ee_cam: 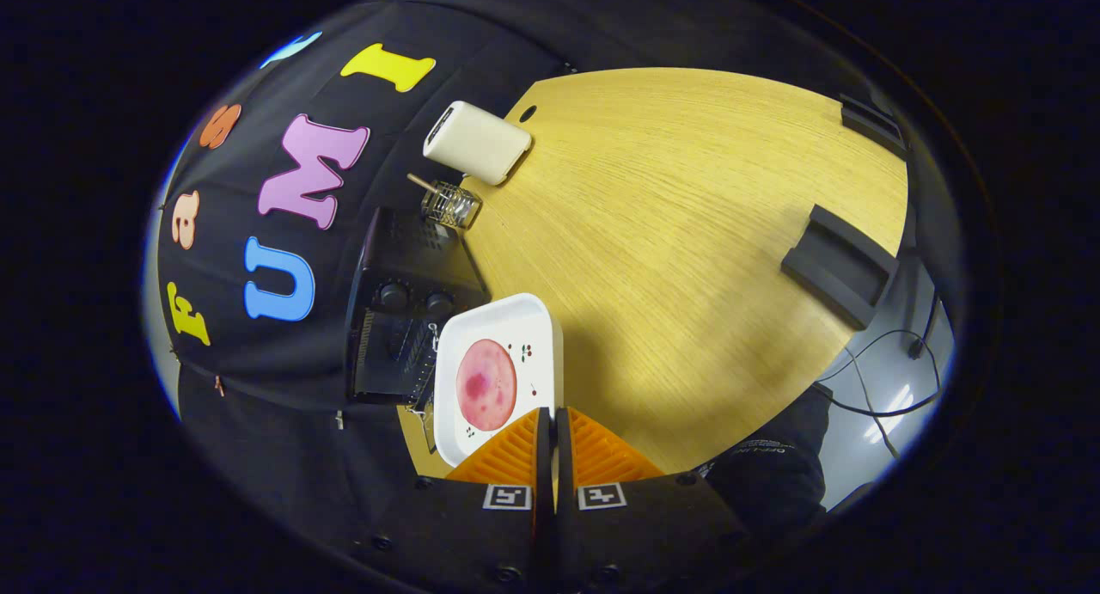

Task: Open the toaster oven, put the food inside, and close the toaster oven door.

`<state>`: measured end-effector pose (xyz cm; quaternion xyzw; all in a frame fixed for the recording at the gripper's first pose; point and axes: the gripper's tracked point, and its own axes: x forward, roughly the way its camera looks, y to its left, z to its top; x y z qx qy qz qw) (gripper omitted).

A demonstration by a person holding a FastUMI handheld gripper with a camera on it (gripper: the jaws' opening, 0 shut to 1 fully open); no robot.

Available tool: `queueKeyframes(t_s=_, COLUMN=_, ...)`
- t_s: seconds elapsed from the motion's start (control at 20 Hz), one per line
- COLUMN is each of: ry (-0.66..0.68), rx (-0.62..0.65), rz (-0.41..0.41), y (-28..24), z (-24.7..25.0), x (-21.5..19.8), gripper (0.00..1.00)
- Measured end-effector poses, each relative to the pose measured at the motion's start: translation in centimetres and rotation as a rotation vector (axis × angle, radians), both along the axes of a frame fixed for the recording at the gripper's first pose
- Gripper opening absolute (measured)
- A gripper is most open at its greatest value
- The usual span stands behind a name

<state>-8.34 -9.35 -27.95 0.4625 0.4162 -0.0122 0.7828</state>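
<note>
My gripper (553, 418) is shut on the rim of a white square plate (516, 319), held edge-on between the two fingers. A round pink slice of food (486, 384) lies on the plate. The black toaster oven (404, 259) stands just beyond the plate, at the table's edge against the booth wall, and its two knobs (394, 297) face me. A wire rack (419, 358) shows at its front, next to the plate. The plate hides part of the oven's front, so I cannot tell how the door stands.
The wooden table (687, 233) spreads beyond the fingers. A cream box (477, 143) and a small wire holder with a stick (449, 205) stand past the oven. Two black blocks (838, 263) (872, 125) sit at the far table edge. A person's dark sleeve (773, 474) and floor cables (885, 388) are nearby.
</note>
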Motion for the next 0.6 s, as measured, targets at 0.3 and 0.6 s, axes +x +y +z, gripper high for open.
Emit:
queueKeyframes(t_s=0.3, ry=-0.045, rx=0.067, rz=0.044, y=7.0, z=1.6, x=1.0, gripper=0.05)
queueKeyframes(t_s=0.6, ry=-0.07, rx=0.053, rz=0.118, y=13.5, z=2.9, x=4.1, gripper=0.05)
